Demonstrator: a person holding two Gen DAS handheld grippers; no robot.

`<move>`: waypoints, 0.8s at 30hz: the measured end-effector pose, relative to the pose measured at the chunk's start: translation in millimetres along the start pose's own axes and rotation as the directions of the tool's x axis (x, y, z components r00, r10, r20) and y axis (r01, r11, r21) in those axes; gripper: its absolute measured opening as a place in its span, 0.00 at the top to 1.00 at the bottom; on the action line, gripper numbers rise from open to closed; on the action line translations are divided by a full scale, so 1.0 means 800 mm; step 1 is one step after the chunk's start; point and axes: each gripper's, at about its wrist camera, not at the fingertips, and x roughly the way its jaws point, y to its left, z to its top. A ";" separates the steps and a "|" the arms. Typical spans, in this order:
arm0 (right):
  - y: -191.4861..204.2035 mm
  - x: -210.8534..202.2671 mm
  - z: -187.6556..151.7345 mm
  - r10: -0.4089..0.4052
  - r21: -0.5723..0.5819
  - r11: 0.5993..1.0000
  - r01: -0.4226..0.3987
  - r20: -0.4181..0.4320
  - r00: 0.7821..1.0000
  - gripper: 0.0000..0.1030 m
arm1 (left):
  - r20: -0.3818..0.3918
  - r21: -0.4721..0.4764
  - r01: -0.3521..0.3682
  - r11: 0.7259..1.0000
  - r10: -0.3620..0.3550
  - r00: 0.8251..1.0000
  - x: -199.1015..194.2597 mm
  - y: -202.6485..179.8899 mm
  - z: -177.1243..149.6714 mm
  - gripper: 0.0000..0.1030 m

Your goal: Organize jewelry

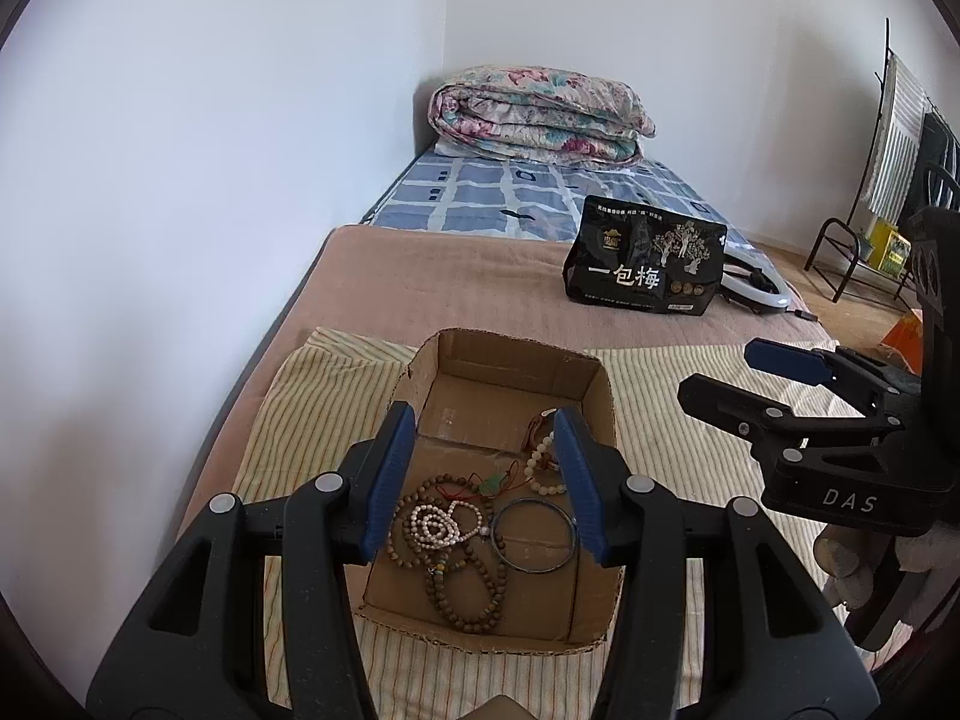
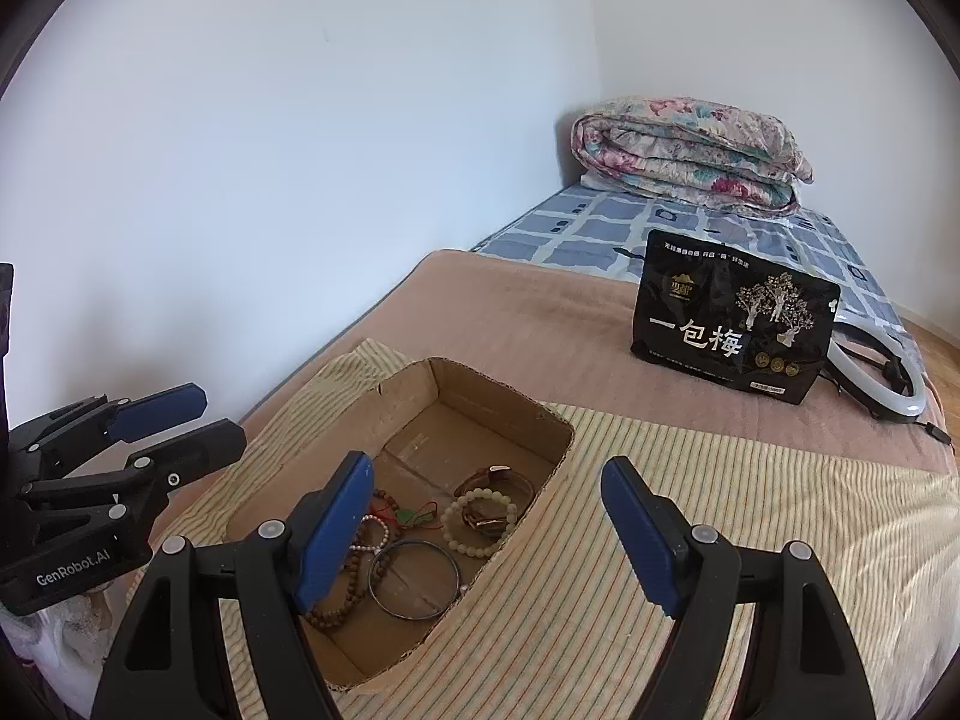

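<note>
Now the cardboard box [image 1: 420, 384] sits below both grippers, all the jewelry inside it; the left gripper [image 1: 483, 480] hangs empty, jaws parted, framing the wooden beads [image 1: 465, 591], bangle [image 1: 534, 534] and pearls [image 1: 435, 525]; the right gripper [image 2: 486, 534], wider apart and empty, straddles the box's right wall; tangled strands could likely lift 2 pieces together.

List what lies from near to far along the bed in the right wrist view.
Cardboard box with the jewelry → black snack bag → folded floral quilt.
</note>
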 end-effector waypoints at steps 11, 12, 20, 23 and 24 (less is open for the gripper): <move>-0.020 -0.047 -0.016 -0.011 0.012 1.000 0.010 0.033 0.999 0.21 | 0.077 0.008 -0.028 1.000 0.027 0.997 -0.049 -0.024 -0.006 0.36; -0.021 -0.051 -0.018 -0.015 0.009 1.000 0.015 0.037 0.999 0.17 | 0.079 0.010 -0.027 1.000 0.026 0.997 -0.052 -0.027 -0.007 0.33; -0.029 -0.089 -0.039 -0.068 -0.058 0.996 0.073 0.084 0.994 0.11 | 0.087 0.038 -0.037 0.999 0.033 0.996 -0.069 -0.048 -0.022 0.32; -0.030 -0.097 -0.046 -0.084 -0.088 0.992 0.093 0.100 0.991 0.10 | 0.078 0.033 -0.044 0.999 0.041 0.996 -0.070 -0.050 -0.024 0.32; -0.030 -0.097 -0.048 -0.083 -0.091 0.992 0.092 0.100 0.992 0.10 | 0.078 0.027 -0.045 0.999 0.043 0.996 -0.070 -0.049 -0.024 0.32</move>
